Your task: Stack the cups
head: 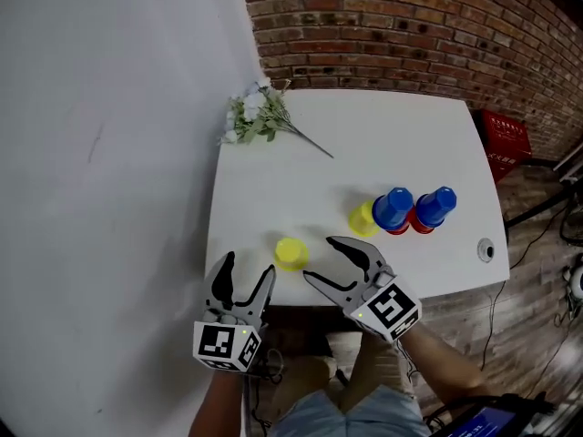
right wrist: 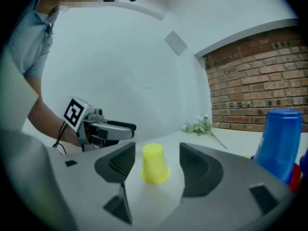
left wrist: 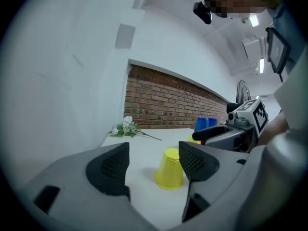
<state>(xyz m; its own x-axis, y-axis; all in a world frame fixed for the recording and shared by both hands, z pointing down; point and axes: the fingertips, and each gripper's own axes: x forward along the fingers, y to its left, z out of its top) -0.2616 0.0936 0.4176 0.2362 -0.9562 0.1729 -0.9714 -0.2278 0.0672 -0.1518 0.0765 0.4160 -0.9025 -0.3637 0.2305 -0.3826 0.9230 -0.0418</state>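
A yellow cup (head: 291, 252) stands upside down near the table's front edge. My left gripper (head: 249, 264) is open just left of and below it, holding nothing. My right gripper (head: 318, 259) is open just right of the cup and points at it. In the right gripper view the yellow cup (right wrist: 154, 164) shows between the open jaws, untouched. In the left gripper view the cup (left wrist: 170, 169) stands ahead, near the right jaw. A second yellow cup (head: 363, 218) sits beside two blue cups (head: 393, 209), (head: 434, 208) that top red ones.
A spray of white flowers (head: 260, 115) lies at the table's far left corner. The white table (head: 392, 135) has a round grommet (head: 485, 249) near its right front. A red crate (head: 506, 144) stands on the floor to the right, by the brick wall.
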